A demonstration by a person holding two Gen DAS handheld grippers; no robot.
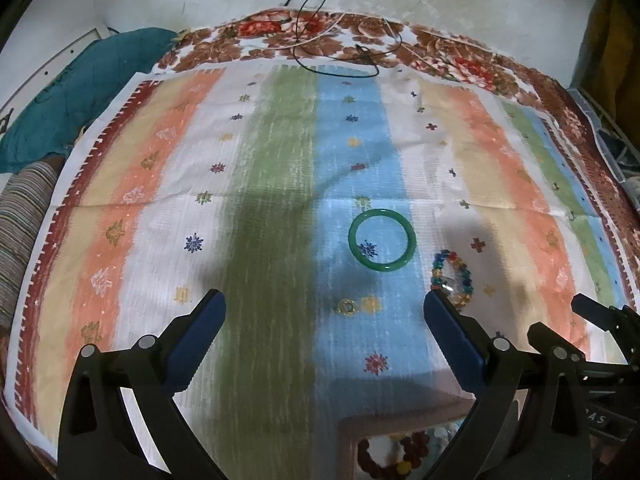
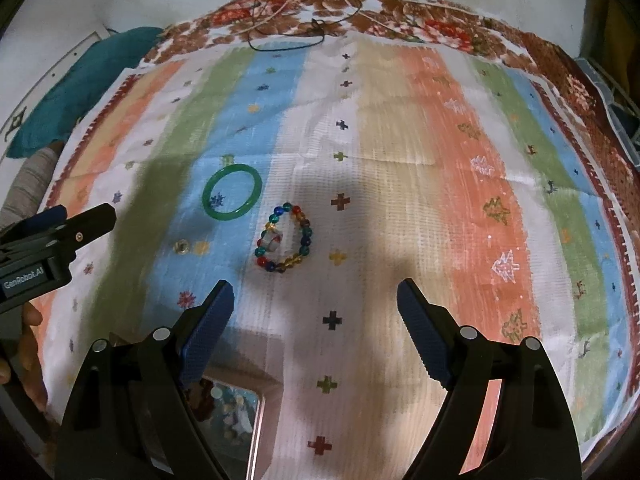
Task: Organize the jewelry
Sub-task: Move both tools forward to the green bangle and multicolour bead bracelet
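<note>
Both grippers hang over the striped cloth, pointed steeply down at it, and both stand wide with nothing between their blue pads. The right gripper frames bare white and cream stripes with small cross marks. The left gripper spans the green and blue stripes. Out past the right gripper's left fingertip lies a multicoloured bead bracelet, flat on the white stripe, with a clear, pale charm resting inside its loop. Just beyond it, on the blue stripe, lies a green bangle, close to the beads but apart from them. To the left of the beads, a small gold ring sits at the edge of the blue stripe; from the left wrist view it lies between the left gripper's open fingers. Near the bottom edge, under the grippers, a box holds more beaded pieces, one of dark red beads. At the far end of the cloth, black cords trail across a brown floral border, and a teal cloth is bunched at the far left.
</note>
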